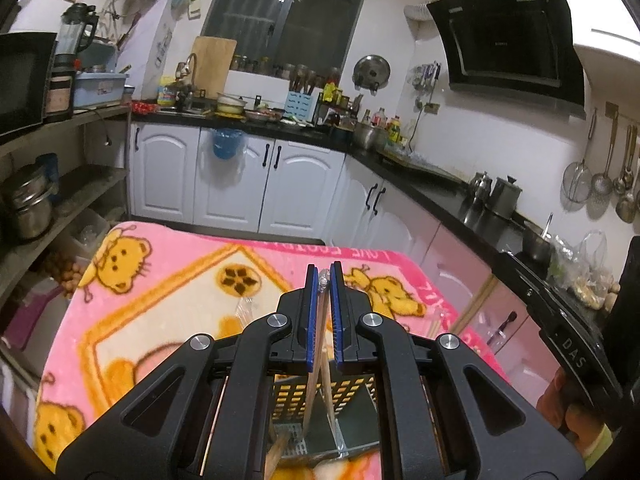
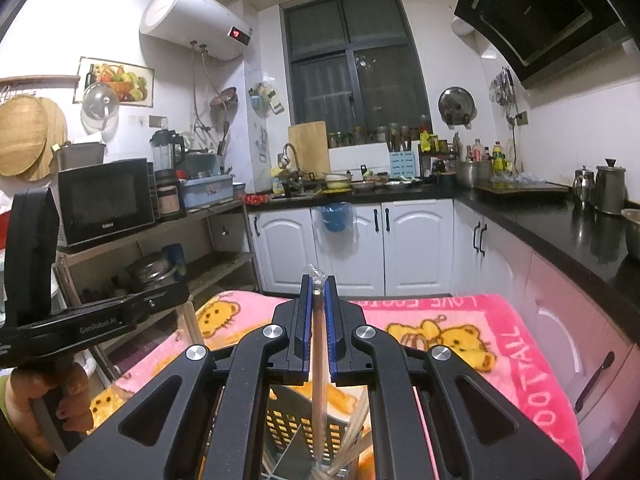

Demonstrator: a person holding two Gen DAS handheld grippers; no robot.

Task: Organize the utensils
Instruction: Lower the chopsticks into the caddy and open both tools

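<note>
Nearest the lens in the left wrist view, the left gripper [image 1: 324,280] has its blue-padded fingers [image 1: 313,312] pinching a wrapped pair of chopsticks [image 1: 320,344], whose lower ends run down into the black perforated utensil holder [image 1: 344,396] directly below. In the right wrist view, the right gripper [image 2: 319,286] has its fingers [image 2: 307,320] pinching a second wrapped utensil [image 2: 319,360], apparently another chopstick pair, which also points down into the utensil holder [image 2: 288,424], where several loose chopsticks [image 2: 356,440] already lean. The step in hand appears to be lowering both items into the holder. To do it well, keep each item close to vertical over its compartment, lower until the tip is well below the rim, and only then release; releasing early would probably let the item tip out over the edge. Lower one side at a time if the two grippers crowd each other, since both work over the same holder. Which compartment each item occupies cannot be determined from these views. The holder stands on a desk covered by a pink blanket with a yellow bear pattern [image 1: 160,288]; the soft pile may let the holder rock, so avoid side loads on its walls. Beyond the desk stand white cabinets [image 1: 236,176] under a black countertop [image 2: 560,216], a microwave on a shelf [image 2: 106,198], a dark window [image 2: 356,72] and a range hood [image 1: 508,36].
</note>
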